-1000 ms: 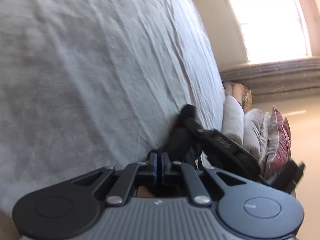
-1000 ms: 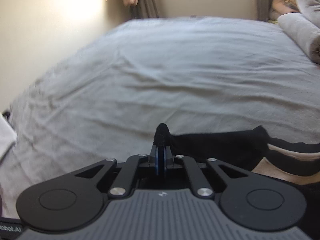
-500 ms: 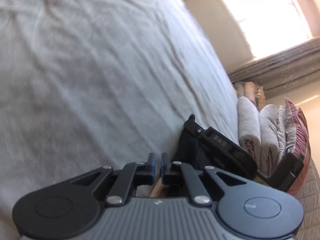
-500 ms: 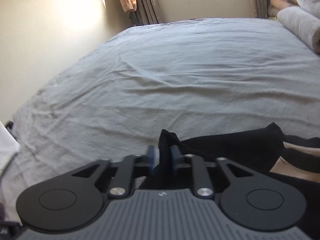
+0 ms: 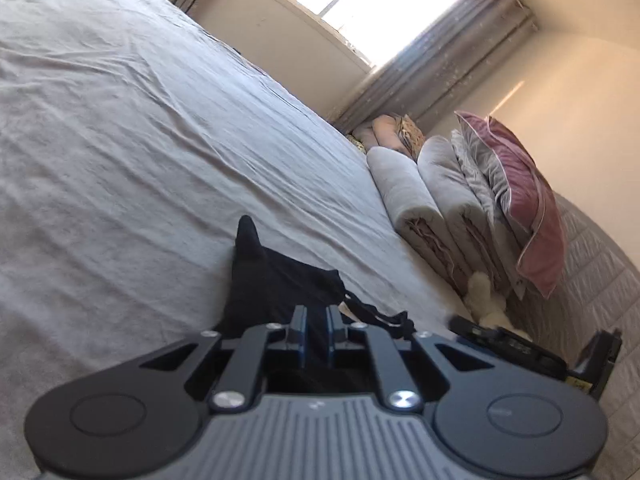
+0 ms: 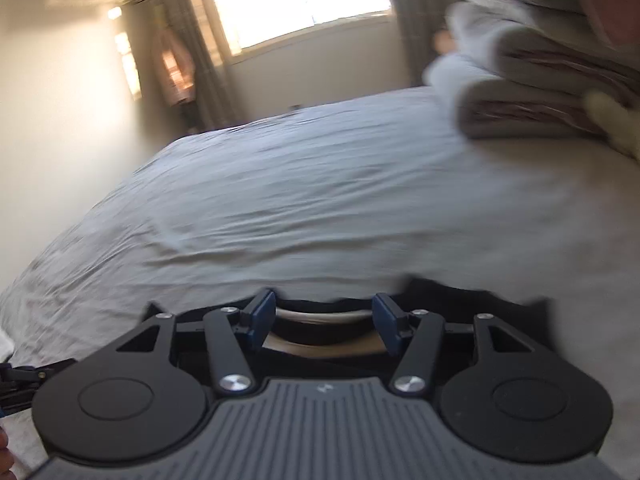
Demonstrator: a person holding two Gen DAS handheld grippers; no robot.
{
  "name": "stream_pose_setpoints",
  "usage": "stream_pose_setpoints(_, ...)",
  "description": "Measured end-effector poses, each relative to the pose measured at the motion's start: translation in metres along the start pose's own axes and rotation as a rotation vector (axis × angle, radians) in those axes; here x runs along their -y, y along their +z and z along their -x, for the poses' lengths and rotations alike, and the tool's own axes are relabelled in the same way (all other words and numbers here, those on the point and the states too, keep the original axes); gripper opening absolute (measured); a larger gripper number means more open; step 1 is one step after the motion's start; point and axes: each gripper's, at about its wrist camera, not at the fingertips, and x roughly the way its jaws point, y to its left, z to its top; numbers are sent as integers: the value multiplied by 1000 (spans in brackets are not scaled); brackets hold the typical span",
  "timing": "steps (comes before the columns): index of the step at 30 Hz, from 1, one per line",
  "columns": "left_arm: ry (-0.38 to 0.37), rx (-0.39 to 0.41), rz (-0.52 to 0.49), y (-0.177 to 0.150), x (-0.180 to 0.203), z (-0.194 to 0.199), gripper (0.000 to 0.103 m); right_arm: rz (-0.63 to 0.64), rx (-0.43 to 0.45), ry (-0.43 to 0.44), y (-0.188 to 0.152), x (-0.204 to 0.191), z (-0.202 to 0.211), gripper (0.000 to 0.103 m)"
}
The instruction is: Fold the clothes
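A black garment [image 5: 276, 280] lies crumpled on the grey bed sheet [image 5: 140, 140], one corner sticking up. My left gripper [image 5: 316, 320] sits low over it, black cloth filling the narrow gap between its fingers; the jaws are just starting to open. In the right wrist view, my right gripper [image 6: 324, 316] hovers over the same black garment [image 6: 460, 296], right above its tan band [image 6: 320, 346]. Its jaws stand wide and are still opening, the pads touching nothing. Part of the right gripper's black body [image 5: 516, 346] shows at the lower right of the left wrist view.
Folded grey blankets [image 5: 404, 192] and a pink pillow [image 5: 524, 196] are stacked at the head of the bed, with a pale plush toy [image 5: 484, 300] beside them. A curtained window [image 5: 360, 0] is behind. The stack [image 6: 540, 92] looms close on the right.
My right gripper let go of the black cloth, opened wide and swung right toward the blanket stack. My left gripper rolled and rose a little, and its fingers parted slightly.
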Motion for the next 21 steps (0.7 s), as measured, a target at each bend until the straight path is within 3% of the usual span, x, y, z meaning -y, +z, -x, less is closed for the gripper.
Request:
stream_pose_setpoints(3,142,-64,24,-7,-7,-13,7,-89,21,-63,-6,44,21,58)
stream_pose_setpoints(4,183,-87,32,-9,-11,-18,3,-114,27,-81,-9,56,27,58)
stream_pose_setpoints(7,188,-85,81,-8,-14,-19,2,-160,38,-113,-18,78,39,58)
stream_pose_setpoints(13,195,-18,17,-5,4,-11,3,-96,-8,-115,-31,80,33,57)
stream_pose_setpoints(16,203,44,-72,-6,15,-9,3,-43,-38,-114,-40,76,23,46)
stream_pose_setpoints(18,203,77,-151,-7,24,-10,3,3,-50,-121,-44,70,17,30)
stream_pose_setpoints(20,189,80,-203,-7,30,-14,3,67,-54,-141,-50,67,14,24)
stream_pose_setpoints(21,197,70,-215,-9,30,-17,3,104,-51,-155,-52,63,13,16)
